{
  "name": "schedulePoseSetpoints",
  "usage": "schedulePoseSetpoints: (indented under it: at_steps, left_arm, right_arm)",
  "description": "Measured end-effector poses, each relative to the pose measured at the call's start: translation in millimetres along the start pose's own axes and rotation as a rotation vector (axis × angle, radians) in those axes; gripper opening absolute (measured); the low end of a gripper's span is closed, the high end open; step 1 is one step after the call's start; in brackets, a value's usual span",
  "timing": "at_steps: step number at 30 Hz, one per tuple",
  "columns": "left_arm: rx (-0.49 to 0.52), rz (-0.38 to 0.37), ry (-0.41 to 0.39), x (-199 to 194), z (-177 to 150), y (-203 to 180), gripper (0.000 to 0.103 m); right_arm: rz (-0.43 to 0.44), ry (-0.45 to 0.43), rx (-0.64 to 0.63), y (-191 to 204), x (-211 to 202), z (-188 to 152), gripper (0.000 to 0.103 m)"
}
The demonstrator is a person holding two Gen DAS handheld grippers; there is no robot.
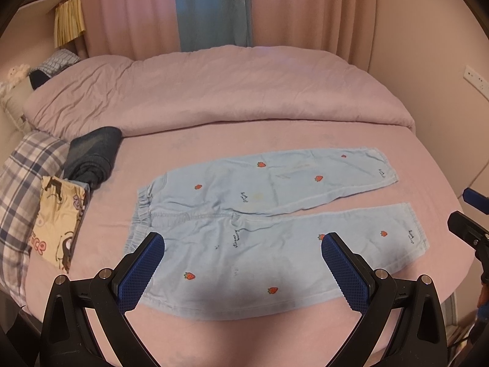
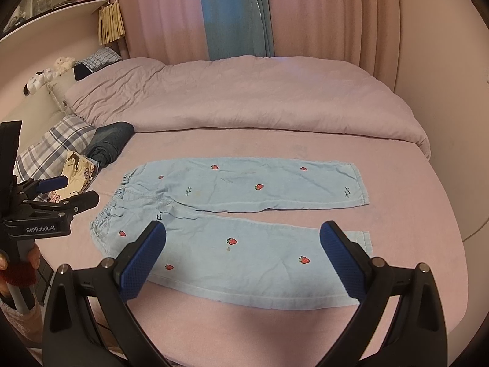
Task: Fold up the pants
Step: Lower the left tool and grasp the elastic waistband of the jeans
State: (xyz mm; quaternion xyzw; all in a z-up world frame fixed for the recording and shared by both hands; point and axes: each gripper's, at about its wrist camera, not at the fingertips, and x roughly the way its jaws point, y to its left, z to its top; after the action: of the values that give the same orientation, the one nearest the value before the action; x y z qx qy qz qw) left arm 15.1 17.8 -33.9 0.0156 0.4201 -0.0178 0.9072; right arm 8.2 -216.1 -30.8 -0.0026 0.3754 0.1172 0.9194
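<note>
Soft pale-blue strawberry-print pants [image 1: 262, 214] flat on pink bed [image 1: 214, 140], left gripper [image 1: 243, 241] and right gripper [image 2: 243, 229] wide apart, empty

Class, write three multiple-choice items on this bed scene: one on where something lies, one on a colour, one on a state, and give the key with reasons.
1. Where does the pants' waistband lie?
A. left, toward the plaid pillow
B. right
C. under the duvet

2. What colour are the pants?
A. dark grey
B. light blue with red strawberries
C. plaid

3. How do the pants lie?
A. folded in half
B. bunched up
C. spread flat, legs apart

Key:
1 A, the gathered waist sits on the pillow side.
2 B, pale blue cloth carries red strawberry prints.
3 C, both legs lie flat on the sheet with a gap between them; the left gripper and right gripper hold nothing, jaws wide.
</note>
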Motion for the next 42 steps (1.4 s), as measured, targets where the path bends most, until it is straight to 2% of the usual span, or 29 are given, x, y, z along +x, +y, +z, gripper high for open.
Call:
schedulePoseSetpoints:
  at_steps: [7, 11, 18, 29, 32, 34, 36, 38, 40, 42]
  left_arm:
    - [-0.004, -0.010, 0.018, 13.3, 2.6, 5.2, 0.103]
    - [-0.027, -0.044, 0.030, 27.6, 3.7, 14.6, 0.103]
    - [-0.117, -0.089, 0.079, 74.5, 8.7, 57.1, 0.103]
    - [-0.234, 0.043, 0.163, 166.7, 14.8, 174.9, 0.103]
    - [-0.259, 0.013, 0.207, 201.0, 15.4, 203.5, 0.102]
    - [-0.266, 0.051, 0.225, 223.9, 16.4, 219.1, 0.099]
    - [-0.278, 0.062, 0.240, 244.2, 15.8, 232.5, 0.099]
    - [-0.304, 0.035, 0.259, 255.7, 13.4, 239.6, 0.098]
    - [-0.317, 0.031, 0.281, 266.7, 10.7, 246.9, 0.089]
    - [-0.302, 0.008, 0.294, 273.7, 9.6, 248.6, 0.088]
  right_arm:
    - [-0.001, 0.023, 0.003, -1.3, 11.5, 1.4, 0.101]
    - [0.002, 0.046, 0.000, 0.0, 24.9, 2.4, 0.101]
    - [0.036, 0.102, -0.026, 11.0, 67.5, 9.4, 0.101]
    - [0.151, 0.196, -0.155, 49.3, 191.2, 32.1, 0.096]
    - [0.200, 0.215, -0.221, 65.7, 229.3, 45.3, 0.095]
    - [0.255, 0.224, -0.289, 83.3, 260.2, 57.5, 0.094]
    - [0.263, 0.230, -0.340, 98.5, 291.2, 67.5, 0.093]
    - [0.256, 0.257, -0.395, 118.1, 328.8, 77.1, 0.089]
    - [0.257, 0.292, -0.431, 133.7, 361.4, 84.9, 0.086]
    - [0.259, 0.306, -0.457, 143.5, 382.5, 90.7, 0.086]
